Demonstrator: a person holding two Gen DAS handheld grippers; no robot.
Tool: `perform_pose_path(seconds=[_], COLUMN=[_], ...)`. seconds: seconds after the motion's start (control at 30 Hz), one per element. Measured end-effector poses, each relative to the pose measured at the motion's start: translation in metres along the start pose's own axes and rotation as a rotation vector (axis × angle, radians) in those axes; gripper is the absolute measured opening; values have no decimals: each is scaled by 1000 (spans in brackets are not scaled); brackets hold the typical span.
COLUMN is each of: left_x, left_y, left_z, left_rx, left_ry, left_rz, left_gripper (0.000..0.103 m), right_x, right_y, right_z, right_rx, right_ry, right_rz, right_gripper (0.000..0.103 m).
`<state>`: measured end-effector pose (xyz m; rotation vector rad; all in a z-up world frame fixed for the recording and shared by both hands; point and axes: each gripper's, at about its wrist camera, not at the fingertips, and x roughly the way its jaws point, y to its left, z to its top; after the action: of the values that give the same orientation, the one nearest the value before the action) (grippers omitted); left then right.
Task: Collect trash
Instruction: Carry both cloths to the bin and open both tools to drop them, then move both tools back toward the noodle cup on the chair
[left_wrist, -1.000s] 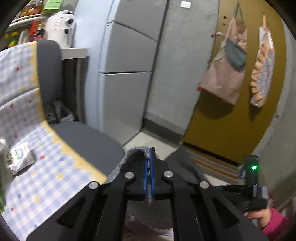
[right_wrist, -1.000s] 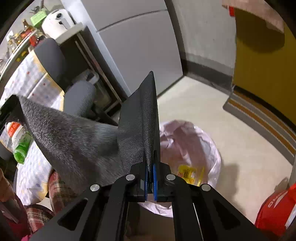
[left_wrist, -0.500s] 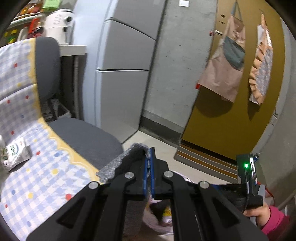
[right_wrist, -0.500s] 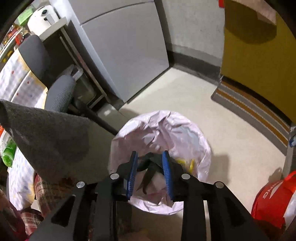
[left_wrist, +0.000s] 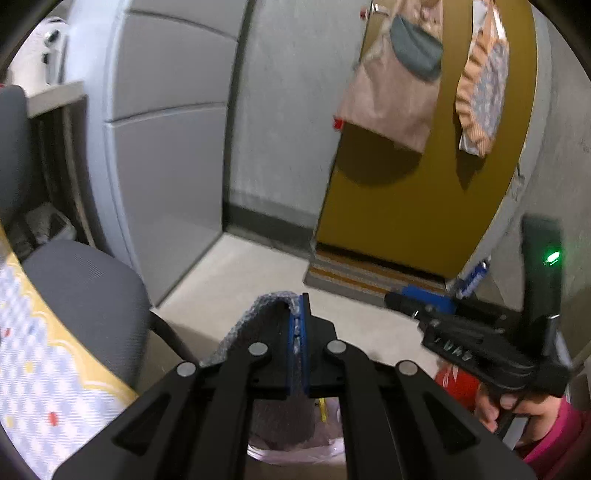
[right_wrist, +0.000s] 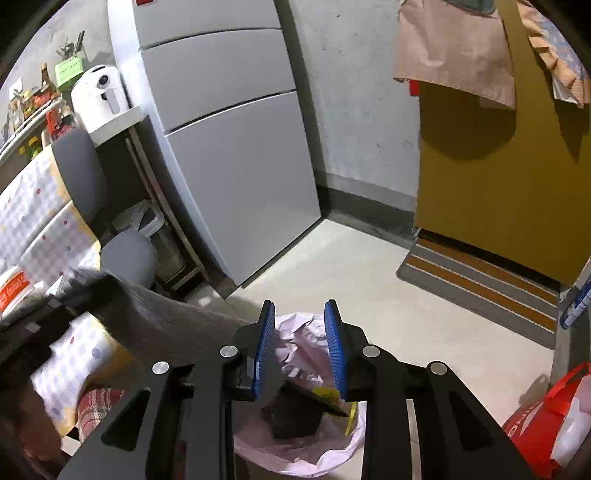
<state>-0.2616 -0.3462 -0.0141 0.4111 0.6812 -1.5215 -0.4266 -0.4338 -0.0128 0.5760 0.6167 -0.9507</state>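
Trash in our case is a dark grey sheet of foam-like material (left_wrist: 258, 321), and we see one end of it clamped between the blue pads of our left hand-held gripper (left_wrist: 298, 343), whose jaws are squeezed tight on it. From the right wrist view the same sheet (right_wrist: 162, 317) stretches from the left gripper, low at the left edge, down toward the bin, and its lower end (right_wrist: 295, 410) sits inside the pink bin liner (right_wrist: 295, 332) beside a bit of yellow wrapper (right_wrist: 325, 393).

Our right hand-held gripper (right_wrist: 300, 350) hangs above the bin mouth with its jaws parted; they have just been opening, and the pads press on nothing, with only the liner and the dark end of the sheet visible below the gap. In the left wrist view that right gripper (left_wrist: 410, 306) appears at the right, blurred, with our hand (left_wrist: 517, 406) around its grip and a green light (left_wrist: 553, 256) showing on it.

The bin stands on the pale floor (right_wrist: 369, 280). To its left is a grey office chair (left_wrist: 85, 295) and a checked cloth (left_wrist: 40, 376). A grey refrigerator (right_wrist: 229, 140) stands behind, a striped mat (right_wrist: 480, 284) lies by the mustard door (left_wrist: 413, 206), and a red bag (right_wrist: 535, 428) sits at the right.
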Motion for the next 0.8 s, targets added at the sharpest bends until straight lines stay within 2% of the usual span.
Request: perform_pose_path(seconds=[0.03,0.07,0.1,0.13,0.4,0.53,0.6,0.8], left_x=[11,19,27,29,13,-14,-32,-93], left_y=[-1,-2,-1,1,27,43,49,84], left_z=[-2,-4,-6,-8,-14,-14,-18,-42], left_rx=[0,-3,-12,-19,-46,-73,-90,-140], left_ry=[36,72,100,108,129,71,32,-27], left_rz=[-1,6,22,23,81,135,178,411], left_gripper=[8,28,57,63,68,68,68,68], right_x=[0,1,3,3,3,-7,-10,-18], right_y=[-2,-4,-5,-4,4,20,31,81], right_z=[1,1,1,0,2,3,4,8], right_rx=[4,8,10,10,3,-24,-42,-130], right_ry=[-1,-1,2,5,5,-12,-18,-32], right_rz=[0,2,2,3,22,53,71,178], right_gripper=[31,32,32,32,32,32,32,32])
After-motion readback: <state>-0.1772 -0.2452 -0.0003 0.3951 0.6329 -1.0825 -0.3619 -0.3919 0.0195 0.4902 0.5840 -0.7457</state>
